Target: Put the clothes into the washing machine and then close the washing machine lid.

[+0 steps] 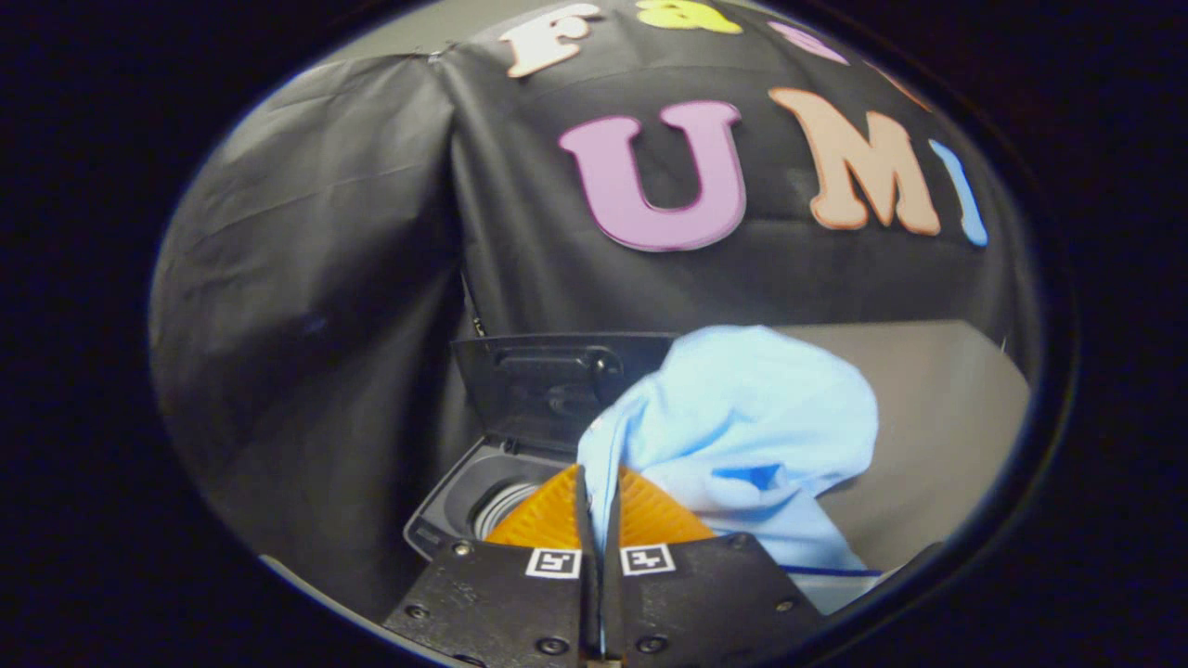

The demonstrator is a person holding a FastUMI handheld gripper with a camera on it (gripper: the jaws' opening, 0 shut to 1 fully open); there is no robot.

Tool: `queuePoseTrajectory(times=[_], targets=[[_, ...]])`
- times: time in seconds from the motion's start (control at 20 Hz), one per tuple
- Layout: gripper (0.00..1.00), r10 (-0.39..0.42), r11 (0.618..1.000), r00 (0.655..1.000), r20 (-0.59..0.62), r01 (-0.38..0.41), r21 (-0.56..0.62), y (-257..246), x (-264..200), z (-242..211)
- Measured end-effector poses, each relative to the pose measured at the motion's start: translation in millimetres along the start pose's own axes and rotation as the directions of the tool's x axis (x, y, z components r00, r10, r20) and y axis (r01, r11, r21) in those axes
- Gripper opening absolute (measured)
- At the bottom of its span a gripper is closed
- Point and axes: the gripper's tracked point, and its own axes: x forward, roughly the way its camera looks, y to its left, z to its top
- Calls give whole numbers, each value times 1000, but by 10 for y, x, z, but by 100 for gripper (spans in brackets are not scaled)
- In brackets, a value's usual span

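1. Gripper view: the gripper (599, 478) has its fingers pressed nearly together, pinching a fold of the light blue cloth (742, 427).
2. The cloth bunches up just ahead of the fingers, hanging off to their right.
3. The washing machine (464, 501) sits beyond and left, its lid (548, 380) standing upright, drum open.

Dim, soft-focus, perhaps motion-blurred fisheye.

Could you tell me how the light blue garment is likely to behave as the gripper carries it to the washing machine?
Probably floppy: the garment bunches in soft folds around the gripper, whose fingers pinch it. It looks light, and a trailing edge may snag the washing machine.
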Motion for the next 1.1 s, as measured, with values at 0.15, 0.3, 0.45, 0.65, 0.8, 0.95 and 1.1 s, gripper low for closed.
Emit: queuePoseTrajectory(times=[0.15,0.3,0.45,0.65,0.8,0.95,1.1], targets=[[2,109,994,988,-112,-110,-4,568,270,-410],[2,181,983,962,-203,-177,39,783,587,-844],[2,224,974,940,-256,-205,100,734,711,-1021],[41,120,993,956,-266,-119,19,346,702,-857],[80,103,995,963,-249,-103,10,52,601,-455],[78,90,996,964,-251,-91,9,-210,443,-317],[78,96,995,974,-208,-93,22,-303,301,-302]])
